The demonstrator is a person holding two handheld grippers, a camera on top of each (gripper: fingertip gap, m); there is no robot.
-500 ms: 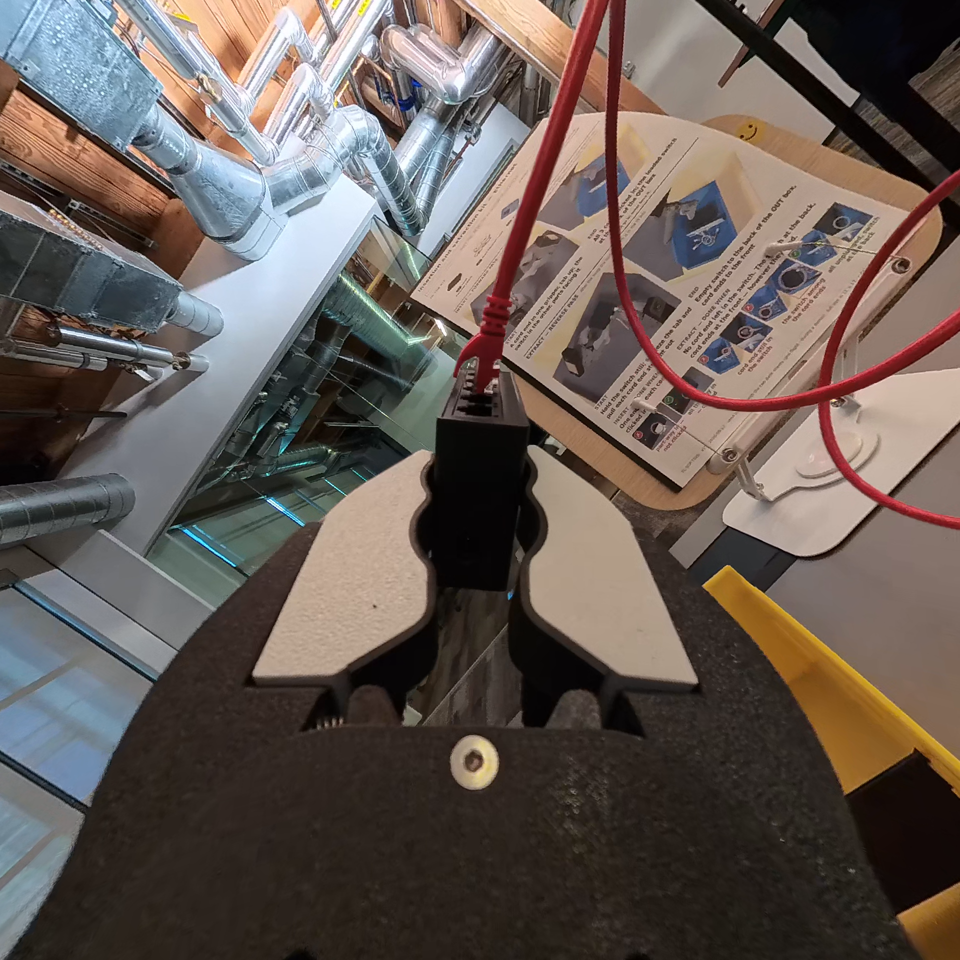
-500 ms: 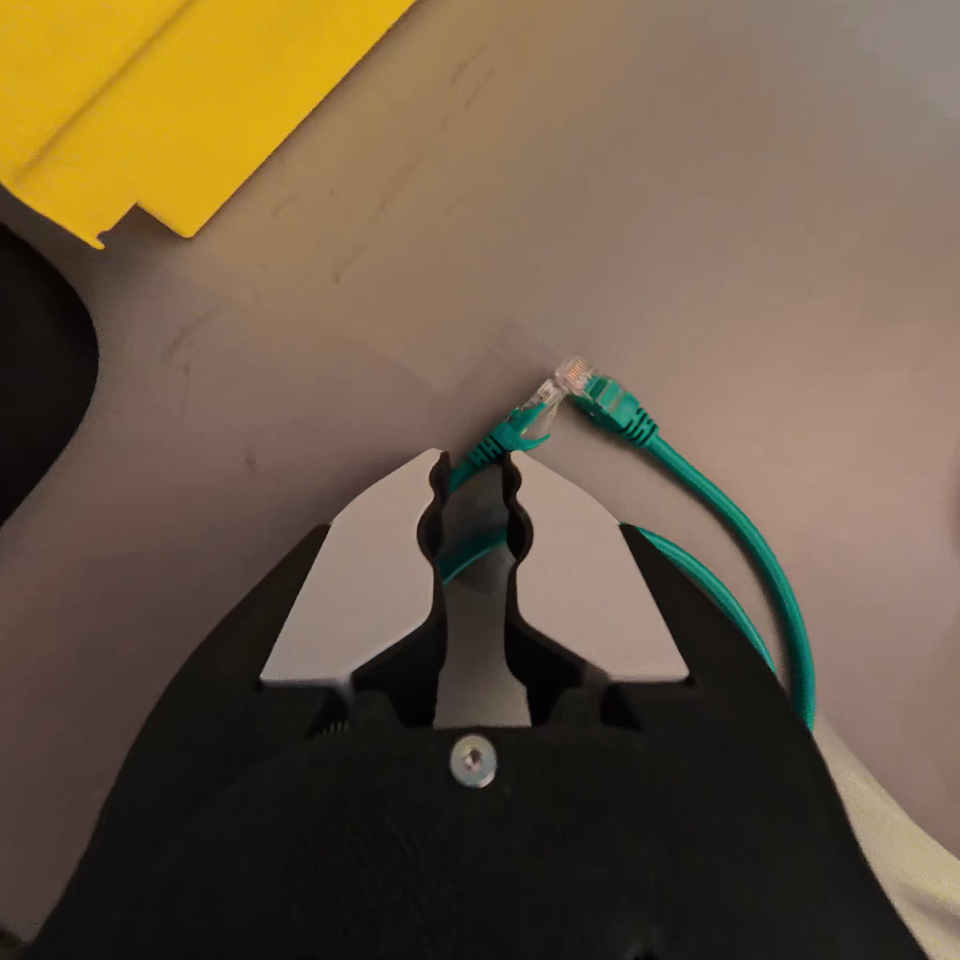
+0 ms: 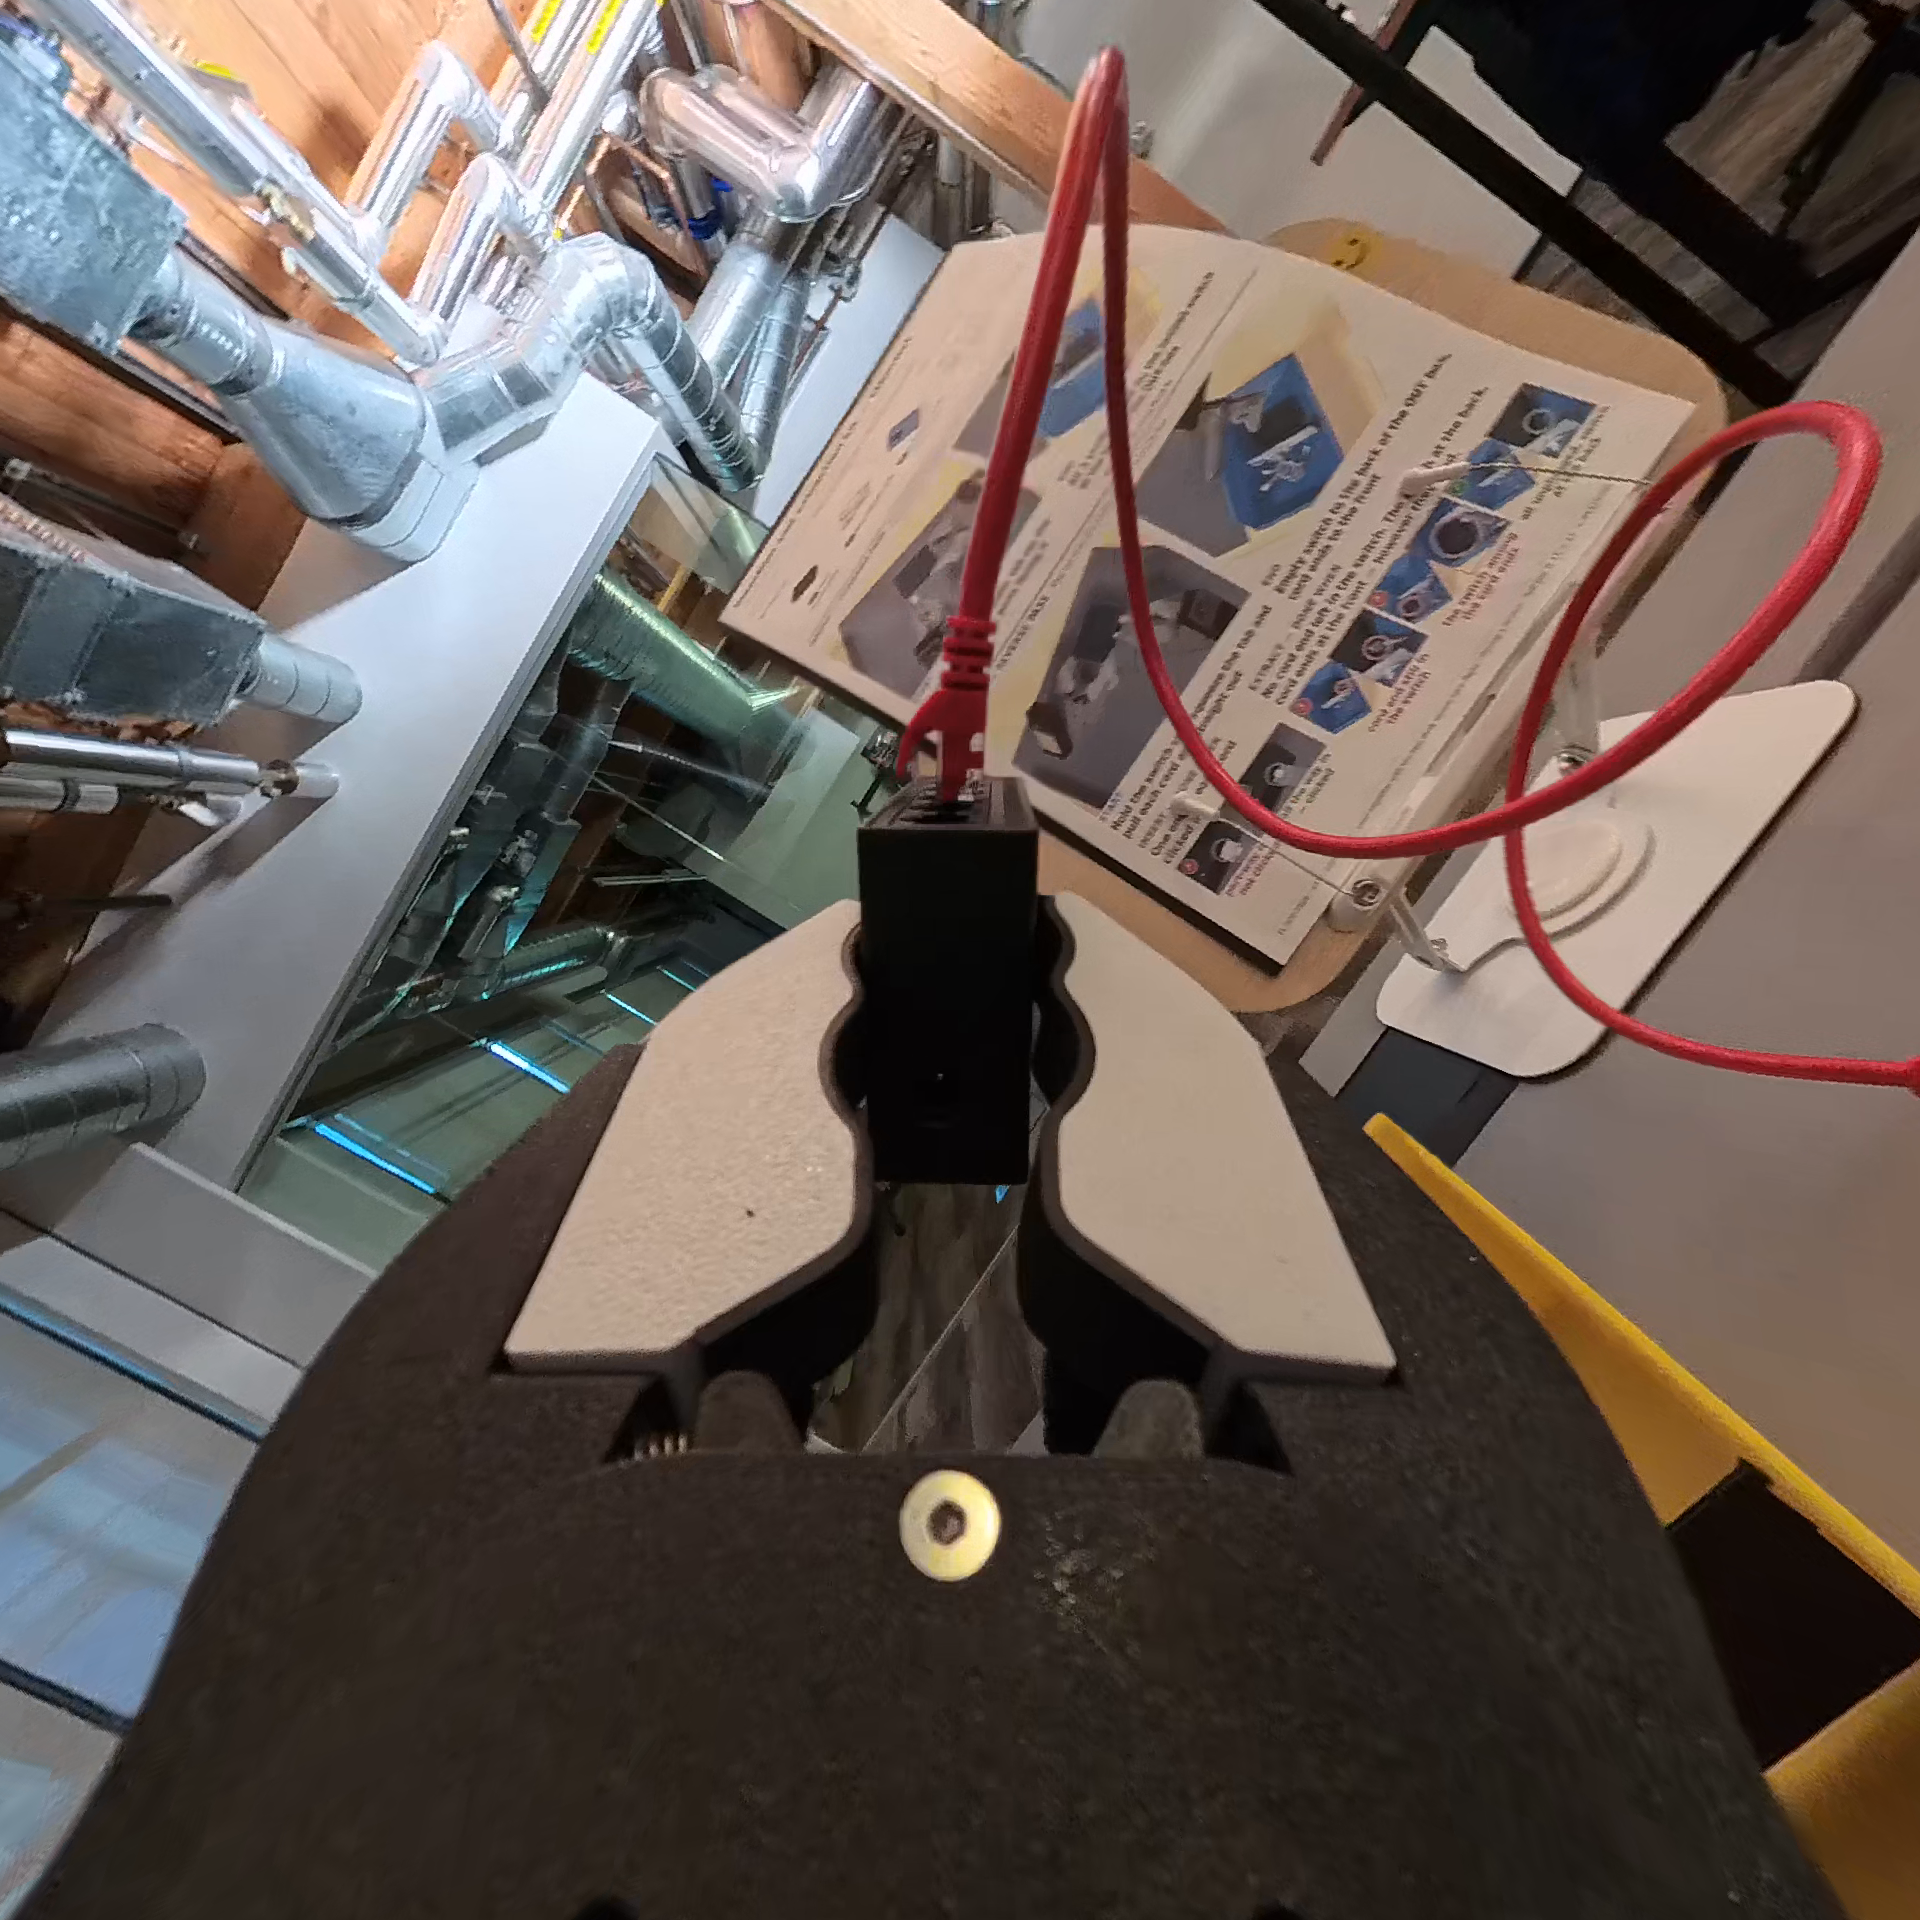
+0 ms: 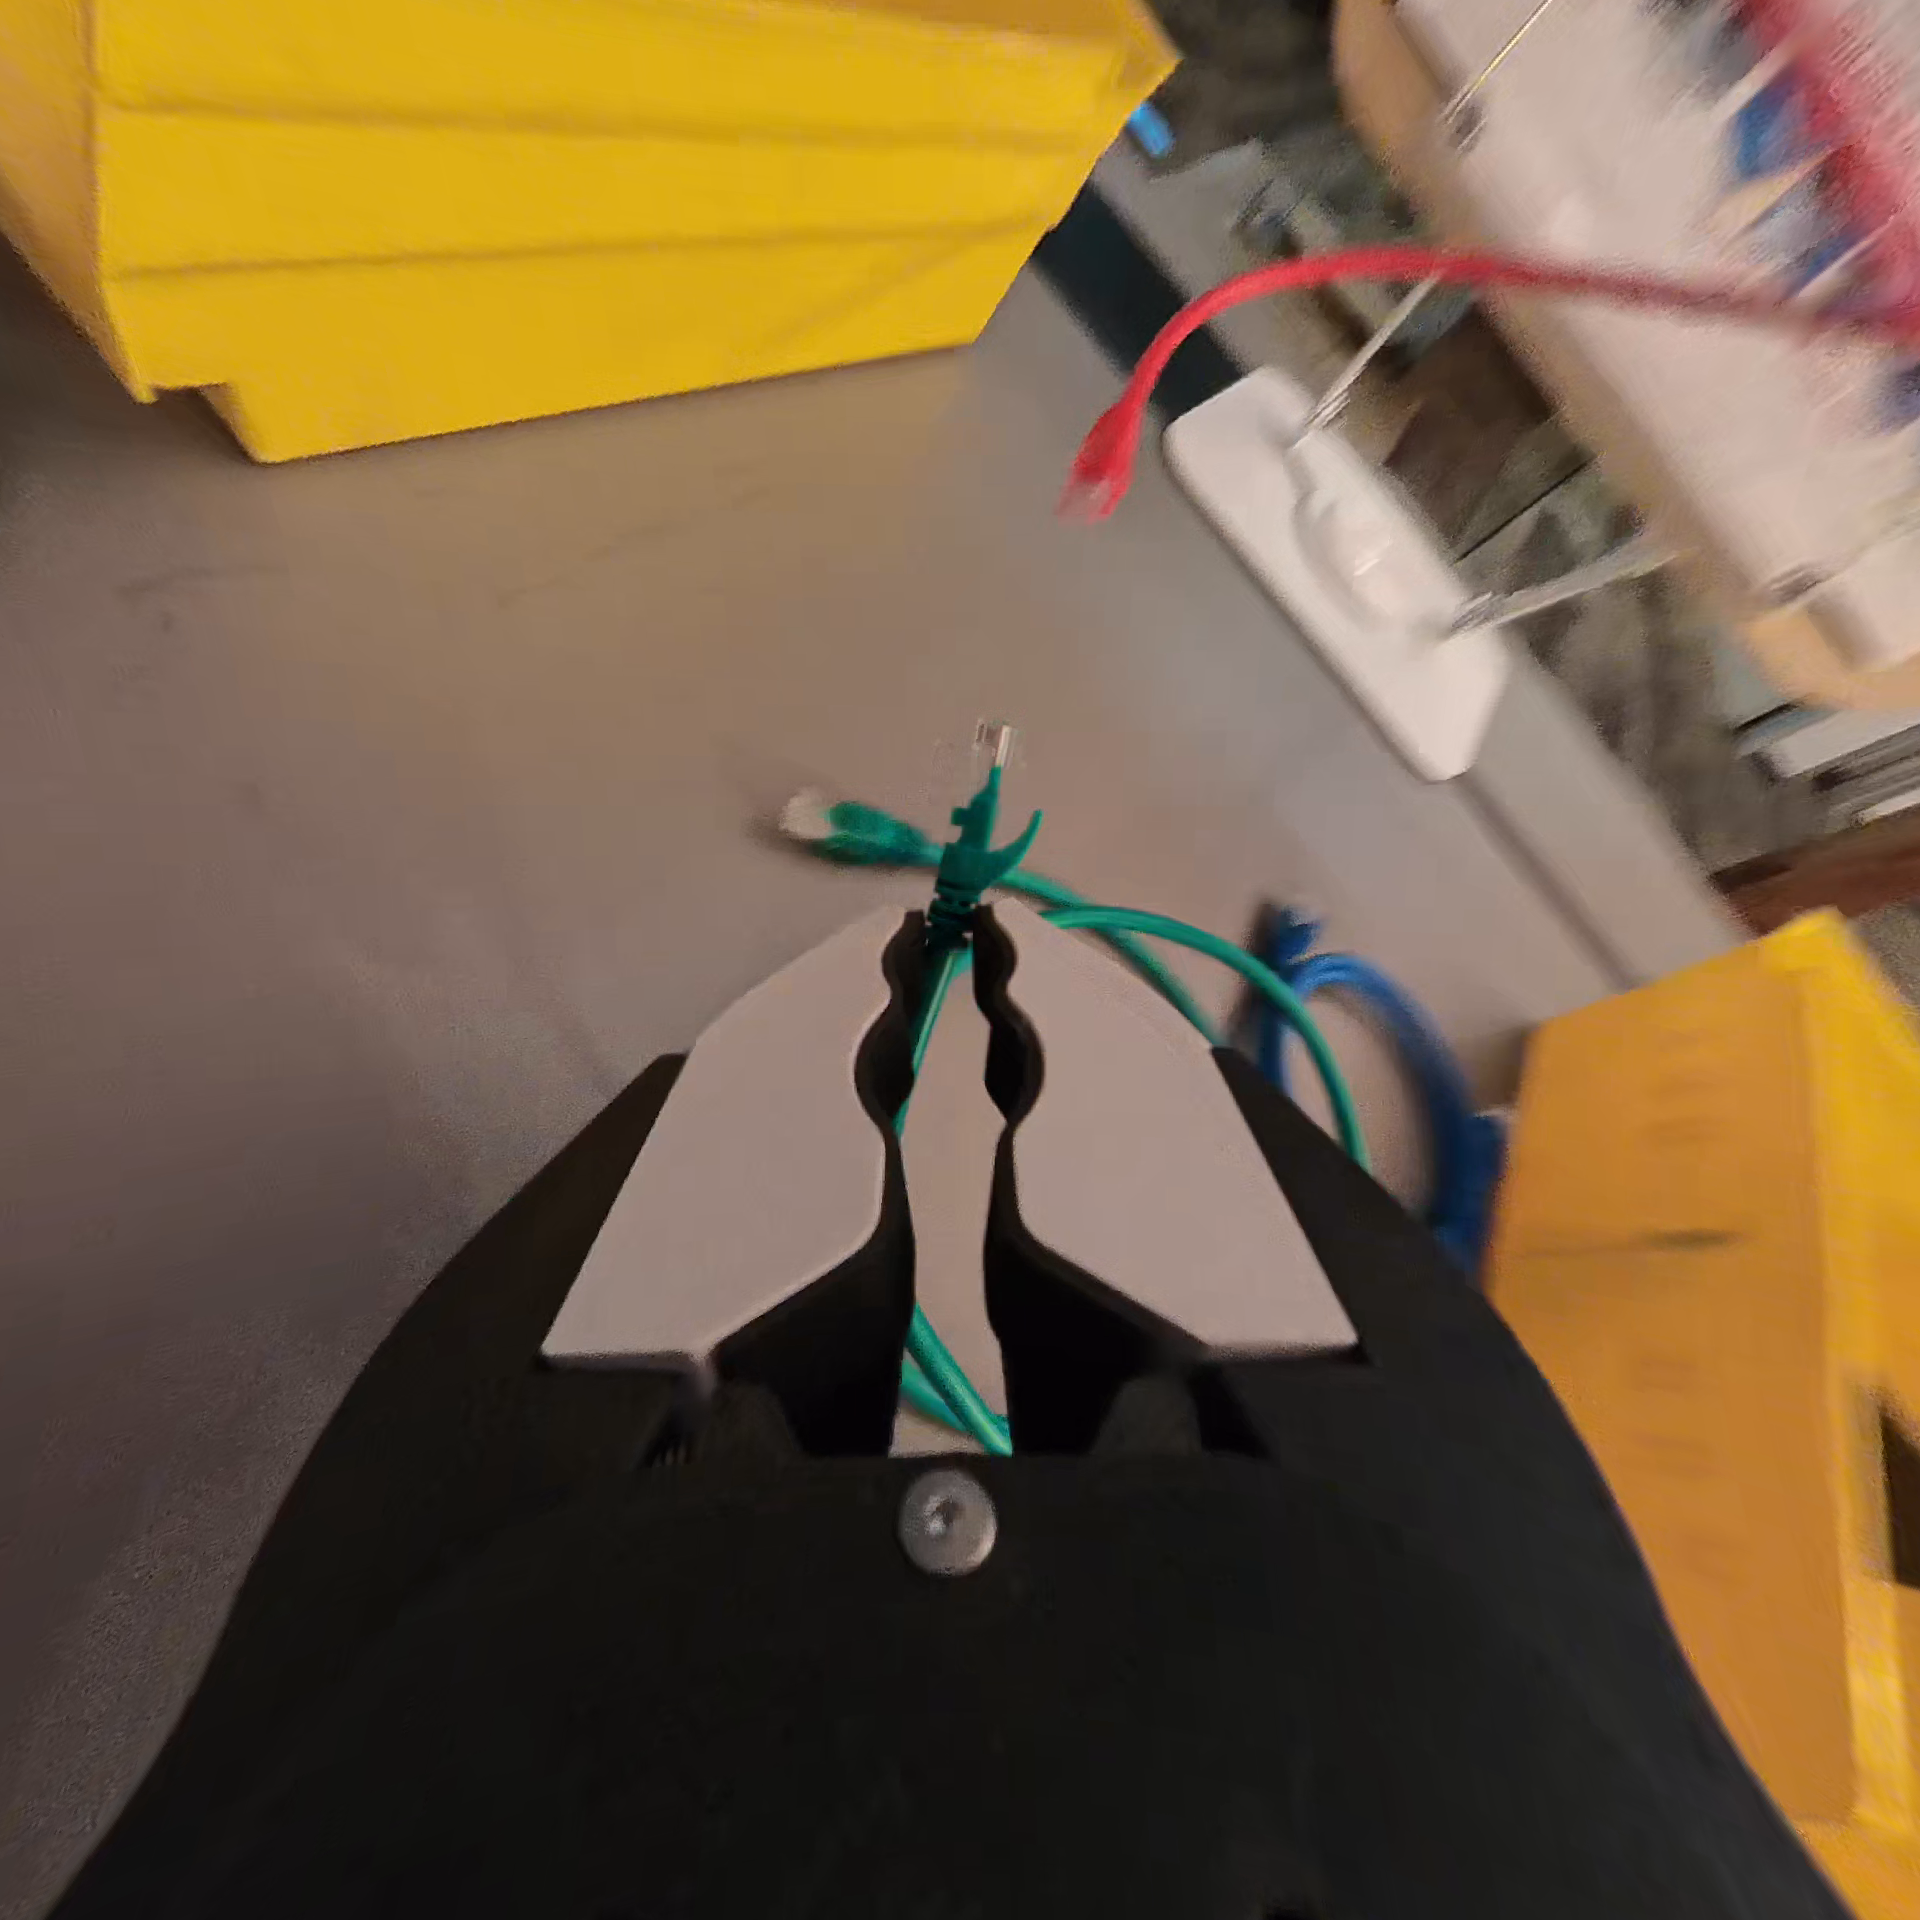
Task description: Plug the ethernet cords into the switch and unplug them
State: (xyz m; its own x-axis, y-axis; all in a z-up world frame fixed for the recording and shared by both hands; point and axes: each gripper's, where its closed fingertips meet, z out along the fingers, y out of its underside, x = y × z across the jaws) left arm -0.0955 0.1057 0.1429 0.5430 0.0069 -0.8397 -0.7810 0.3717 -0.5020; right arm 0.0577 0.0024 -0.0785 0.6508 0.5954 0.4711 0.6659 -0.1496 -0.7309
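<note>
My left gripper (image 3: 948,935) is shut on a small black switch (image 3: 948,987), held up with its ports facing away. A red ethernet cord (image 3: 1039,468) is plugged into one port and loops off to the right. Its free end (image 4: 1103,457) hangs in the air in the right wrist view. My right gripper (image 4: 951,920) is shut on a green ethernet cord (image 4: 961,868) just behind its plug. The clear plug (image 4: 992,743) points away, above the table. The green cord's other plug (image 4: 831,821) lies on the grey table (image 4: 468,727). A blue cord (image 4: 1382,1049) lies to the right.
Yellow bins stand at the far left (image 4: 520,208) and near right (image 4: 1714,1299) of the table. An instruction sheet on a wooden board (image 3: 1247,582) leans on a white stand (image 3: 1621,873) at the table's far edge. A yellow bin edge (image 3: 1621,1382) shows in the left wrist view. The left gripper's tips are roughly 30 cm from the right gripper's.
My right gripper has shut on the green cord behind its plug and lifted and turned it away from the table. The left gripper with the switch has tilted slightly; the red cord swings.
</note>
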